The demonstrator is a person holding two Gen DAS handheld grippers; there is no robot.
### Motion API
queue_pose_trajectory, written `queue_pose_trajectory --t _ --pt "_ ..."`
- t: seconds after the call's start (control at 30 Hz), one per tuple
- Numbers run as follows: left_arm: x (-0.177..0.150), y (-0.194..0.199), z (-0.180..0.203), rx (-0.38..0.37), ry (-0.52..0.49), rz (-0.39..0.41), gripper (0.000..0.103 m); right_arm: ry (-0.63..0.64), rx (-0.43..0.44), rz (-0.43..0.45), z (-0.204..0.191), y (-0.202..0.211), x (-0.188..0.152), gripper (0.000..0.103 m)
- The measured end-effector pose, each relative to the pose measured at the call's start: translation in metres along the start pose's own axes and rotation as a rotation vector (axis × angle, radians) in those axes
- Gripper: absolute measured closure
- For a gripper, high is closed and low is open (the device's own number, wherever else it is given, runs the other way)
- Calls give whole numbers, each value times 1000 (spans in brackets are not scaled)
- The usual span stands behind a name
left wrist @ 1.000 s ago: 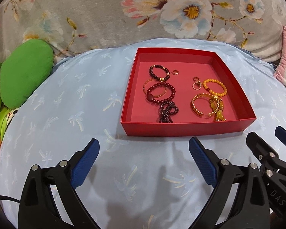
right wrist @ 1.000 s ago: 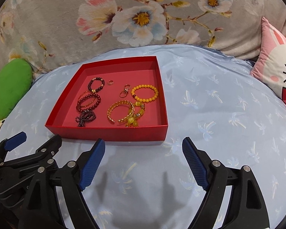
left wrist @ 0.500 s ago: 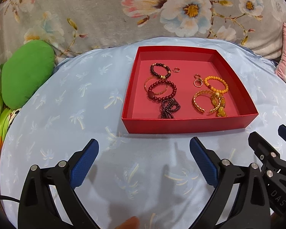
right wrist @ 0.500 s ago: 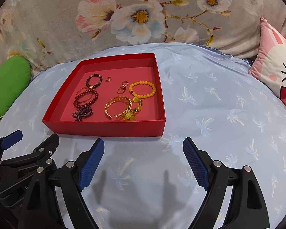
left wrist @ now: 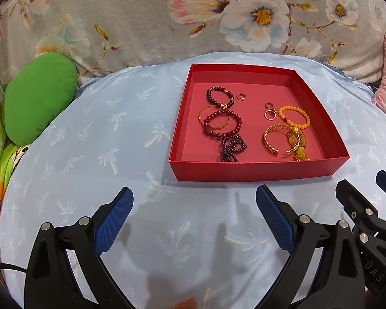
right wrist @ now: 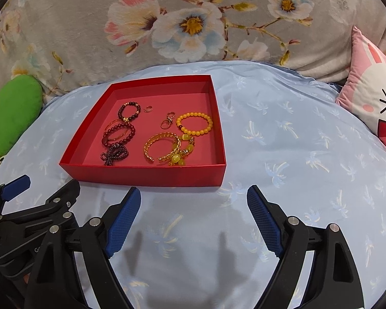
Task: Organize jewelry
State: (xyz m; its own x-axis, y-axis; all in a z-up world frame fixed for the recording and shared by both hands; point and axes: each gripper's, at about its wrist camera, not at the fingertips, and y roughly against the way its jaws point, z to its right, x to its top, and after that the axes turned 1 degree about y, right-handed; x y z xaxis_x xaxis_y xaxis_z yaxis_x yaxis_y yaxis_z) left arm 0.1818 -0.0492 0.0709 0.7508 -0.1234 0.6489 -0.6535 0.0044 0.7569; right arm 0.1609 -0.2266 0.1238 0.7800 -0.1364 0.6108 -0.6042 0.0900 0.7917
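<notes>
A red tray (left wrist: pixel 254 172) (right wrist: pixel 146 175) sits on a light blue cushion. Inside lie dark red bead bracelets (left wrist: pixel 222 125) (right wrist: pixel 119 132), a dark bead strand (left wrist: pixel 231 148), an orange bead bracelet (left wrist: pixel 294 116) (right wrist: pixel 195 123), gold bangles with yellow stones (left wrist: pixel 285 140) (right wrist: pixel 167 148) and small rings (left wrist: pixel 269 112) (right wrist: pixel 148 108). My left gripper (left wrist: pixel 194 200) is open and empty, just in front of the tray. My right gripper (right wrist: pixel 194 198) is open and empty, beside the left one (right wrist: pixel 46 200), near the tray's front right corner.
A green pillow (left wrist: pixel 38 103) (right wrist: pixel 11 118) lies at the left. A pink rabbit pillow (right wrist: pixel 373 97) lies at the right. A grey floral blanket (left wrist: pixel 193 13) rises behind the blue cushion (left wrist: pixel 103 154).
Both grippers have drawn back slightly from the tray, which now sits a little higher and farther in both views. Jaws stay open.
</notes>
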Motion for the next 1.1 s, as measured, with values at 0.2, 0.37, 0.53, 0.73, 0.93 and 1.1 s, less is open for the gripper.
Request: queue_pose_trajectory --t 0.2,0.37,0.53,0.73,0.93,1.1 --pt "-1 2 -1 0 3 1 11 0 1 1 0 0 0 22" --pt "-1 2 -1 0 11 -5 11 -1 2 -1 1 0 0 19" --pt "-2 2 -1 1 15 -9 11 -3 7 -8 1 0 1 19" --pt "-4 0 -1 -2 11 -14 11 23 -11 0 -2 1 -1 19" --pt "-4 -2 -1 -2 17 -19 11 42 -24 3 -2 -2 -3 19" --pt "-4 -2 -1 -1 17 -19 11 32 -22 -23 1 -7 -4 18"
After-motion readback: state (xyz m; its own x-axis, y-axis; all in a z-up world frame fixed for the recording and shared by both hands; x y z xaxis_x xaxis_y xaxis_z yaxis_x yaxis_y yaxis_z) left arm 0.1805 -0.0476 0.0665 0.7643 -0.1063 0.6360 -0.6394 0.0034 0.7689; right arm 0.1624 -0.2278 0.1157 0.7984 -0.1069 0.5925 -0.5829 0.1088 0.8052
